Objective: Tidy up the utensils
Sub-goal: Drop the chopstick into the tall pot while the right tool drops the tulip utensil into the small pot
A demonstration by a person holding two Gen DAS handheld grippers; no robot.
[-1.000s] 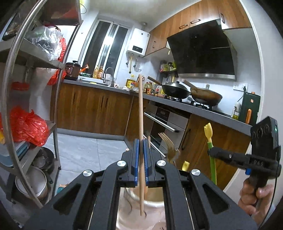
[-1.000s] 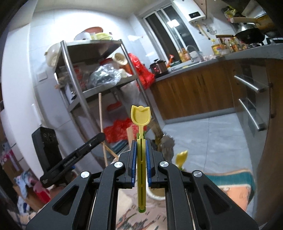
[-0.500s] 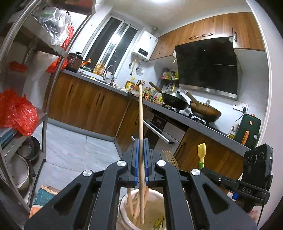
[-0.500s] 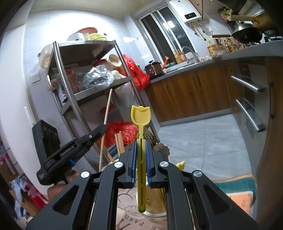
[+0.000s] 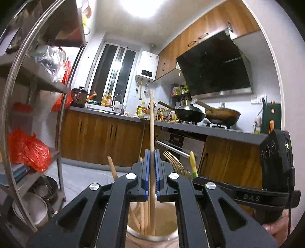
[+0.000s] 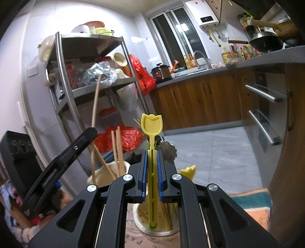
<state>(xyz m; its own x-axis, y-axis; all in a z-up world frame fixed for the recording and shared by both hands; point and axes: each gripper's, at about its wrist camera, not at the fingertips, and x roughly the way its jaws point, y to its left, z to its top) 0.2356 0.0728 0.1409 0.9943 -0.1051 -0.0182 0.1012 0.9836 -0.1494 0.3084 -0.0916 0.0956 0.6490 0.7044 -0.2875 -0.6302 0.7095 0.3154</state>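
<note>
Left gripper jaws clamp a long wooden chopstick, upright, its lower end in the cream ceramic utensil pot among other chopsticks. Right gripper jaws pinch a yellow tulip-shaped plastic spoon over a second cream pot; gold metal fork stands just beside.

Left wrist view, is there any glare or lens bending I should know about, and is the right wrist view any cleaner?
Left wrist view: the ceiling light blows out white, and the shelf rack post bows into a curve. Right wrist view: no blown-out lamp and more even light, the window only mildly bright; the rack and counter edges still bend, and the dark corners are the lens rim.
</note>
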